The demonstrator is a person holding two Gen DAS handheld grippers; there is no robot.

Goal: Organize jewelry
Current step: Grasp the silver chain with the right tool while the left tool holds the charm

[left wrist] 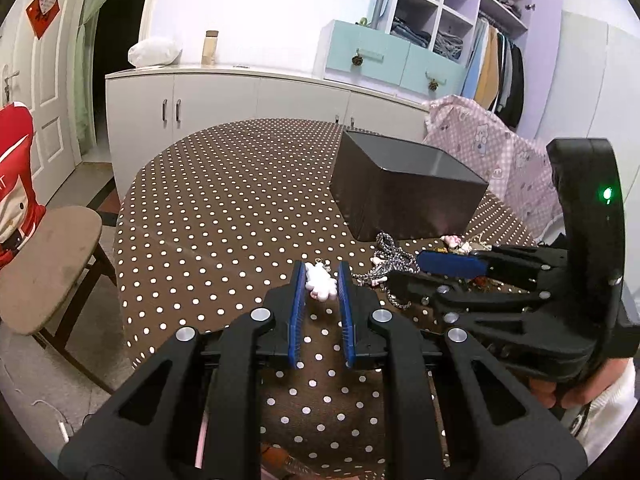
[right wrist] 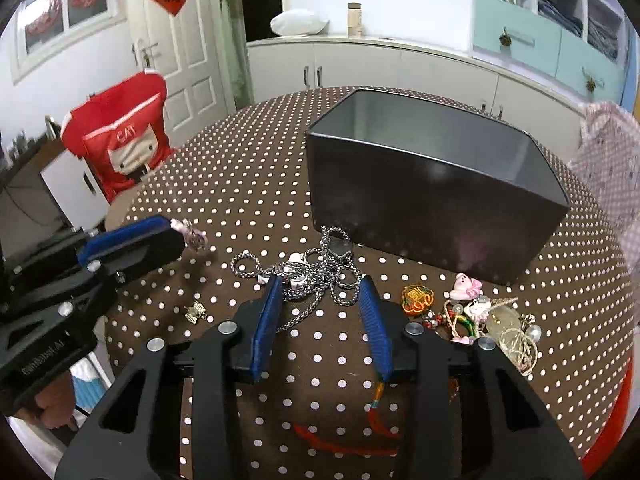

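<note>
Left gripper (left wrist: pixel 320 284) clamped on white charm (left wrist: pixel 319 280). Right gripper (right wrist: pixel 322 300) apart, straddling chain (right wrist: pixel 320 276) on table (right wrist: pixel 240 184) before box (right wrist: pixel 432 200). Advice: go lower, pinch the bunched loops.

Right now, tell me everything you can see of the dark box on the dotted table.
The dark box is rectangular, open-topped and lidless, with smooth matte near-black outer walls and a paler grey inside that looks like metal. No contents show in the part of its inside that is visible. It stands upright on the polka-dot tablecloth, one corner towards the camera. The silver chain lies at its near wall; no fingers touch it.
</note>
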